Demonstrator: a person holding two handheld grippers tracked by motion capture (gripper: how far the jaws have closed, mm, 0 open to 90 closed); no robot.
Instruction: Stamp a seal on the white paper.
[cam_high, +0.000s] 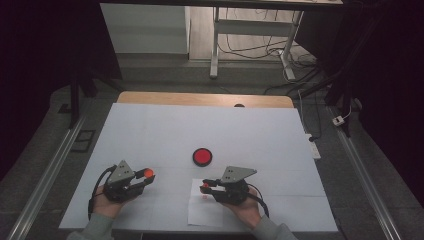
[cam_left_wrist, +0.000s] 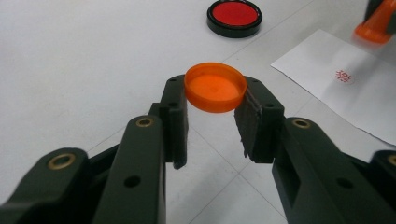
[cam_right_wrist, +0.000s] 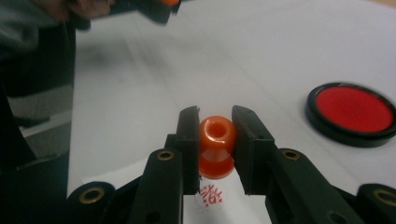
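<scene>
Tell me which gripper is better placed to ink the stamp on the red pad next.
Right, probably. The right gripper already clamps the orange stamp over the paper, with the red ink pad just ahead. The left gripper holds only the orange cap.

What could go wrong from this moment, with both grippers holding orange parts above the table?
1. The left gripper holds the orange cap only by its rim, at the very tips; it may slip out or tilt.
2. The right gripper holds the orange stamp just above the red print on the white paper; lowering it again may leave a second, smeared mark.
3. The open red ink pad lies uncovered nearby; a dropped cap might land in it.
</scene>
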